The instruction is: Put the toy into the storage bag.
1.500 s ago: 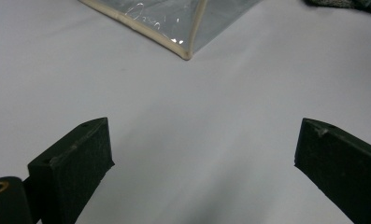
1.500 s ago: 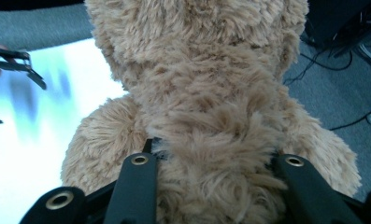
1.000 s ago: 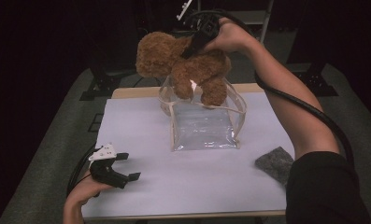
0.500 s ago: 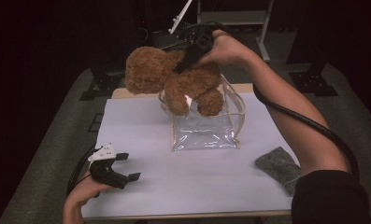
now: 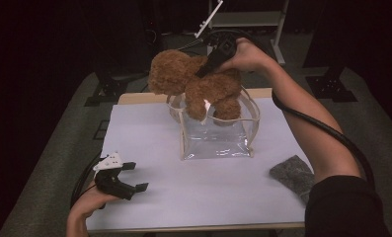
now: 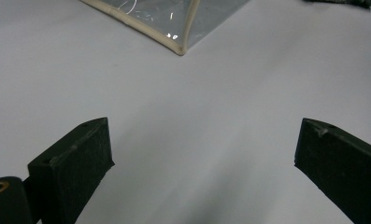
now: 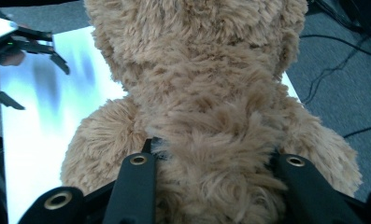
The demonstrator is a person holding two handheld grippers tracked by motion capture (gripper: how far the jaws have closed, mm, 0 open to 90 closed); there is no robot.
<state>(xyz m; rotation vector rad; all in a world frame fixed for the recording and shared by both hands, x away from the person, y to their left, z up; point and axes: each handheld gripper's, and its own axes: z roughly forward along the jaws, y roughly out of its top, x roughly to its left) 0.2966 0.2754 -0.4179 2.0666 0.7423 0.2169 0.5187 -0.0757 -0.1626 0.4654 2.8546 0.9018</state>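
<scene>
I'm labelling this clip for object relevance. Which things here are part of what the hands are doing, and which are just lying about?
In use:
- teddy bear, clamped in the right gripper, legs over the bag's mouth
- clear plastic bag, standing open under the bear

Lying about:
- grey cloth at the table's right edge
- left gripper, open, resting on the white table, holding nothing

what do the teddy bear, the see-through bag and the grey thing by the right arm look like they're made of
Teddy bear: plush, long shaggy brown pile with visible fibre tufts. Bag: clear glossy plastic film, likely vinyl, showing glints, with cream piping along its edges. Grey thing: matte, speckled, probably felt or cloth; too small to tell.
</scene>
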